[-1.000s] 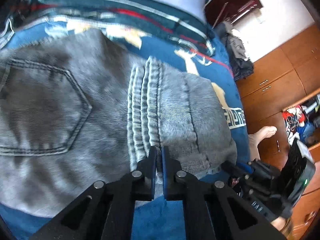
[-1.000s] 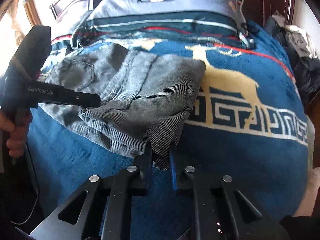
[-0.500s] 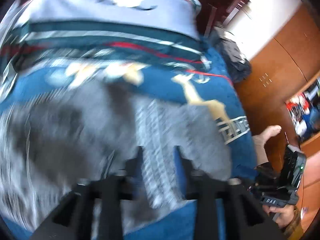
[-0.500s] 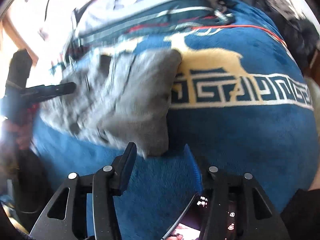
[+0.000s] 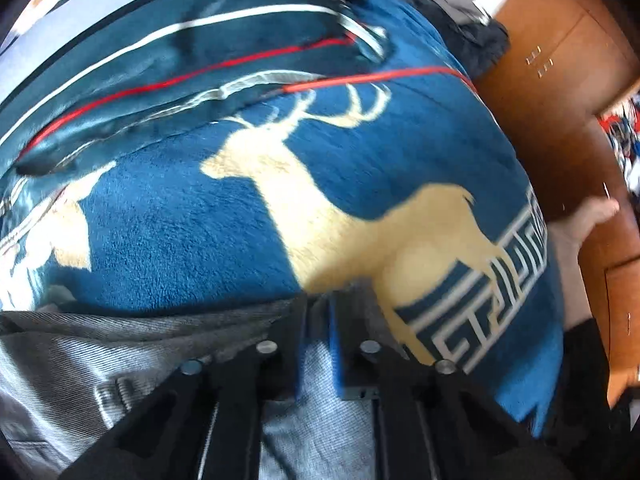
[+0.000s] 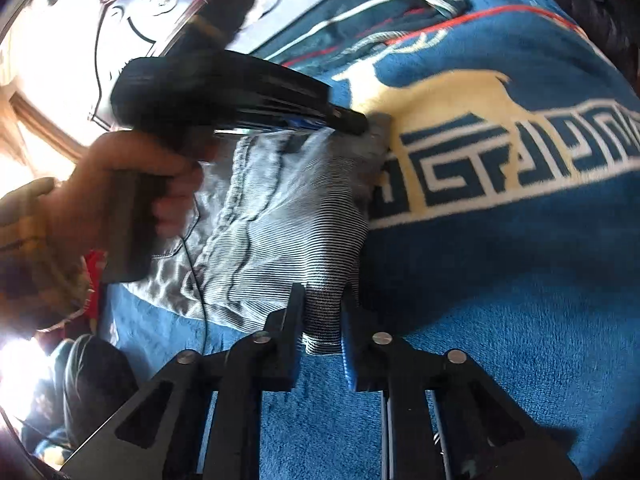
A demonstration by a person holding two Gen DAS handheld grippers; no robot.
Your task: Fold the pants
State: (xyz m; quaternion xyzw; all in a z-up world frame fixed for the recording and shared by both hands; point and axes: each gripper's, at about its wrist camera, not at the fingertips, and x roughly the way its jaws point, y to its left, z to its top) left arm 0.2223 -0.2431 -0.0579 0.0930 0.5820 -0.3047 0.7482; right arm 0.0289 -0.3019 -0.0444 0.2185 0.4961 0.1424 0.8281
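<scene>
Blanket (image 6: 500,280); both tongs around pants (image 6: 288,216).

Blue fleece blanket (image 5: 180,240) with a cream deer (image 5: 340,216) and key-pattern border (image 6: 520,148), striped pillow (image 5: 200,52) at the far end, wooden cabinets (image 5: 568,60) on the right, dark clothes heap (image 5: 452,4) far right

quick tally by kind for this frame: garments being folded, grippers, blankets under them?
Grey pants: 1
Grippers: 2, the left gripper and the right gripper, each with jaws around pants fabric
Blue deer-print blanket: 1
Total: 4
</scene>
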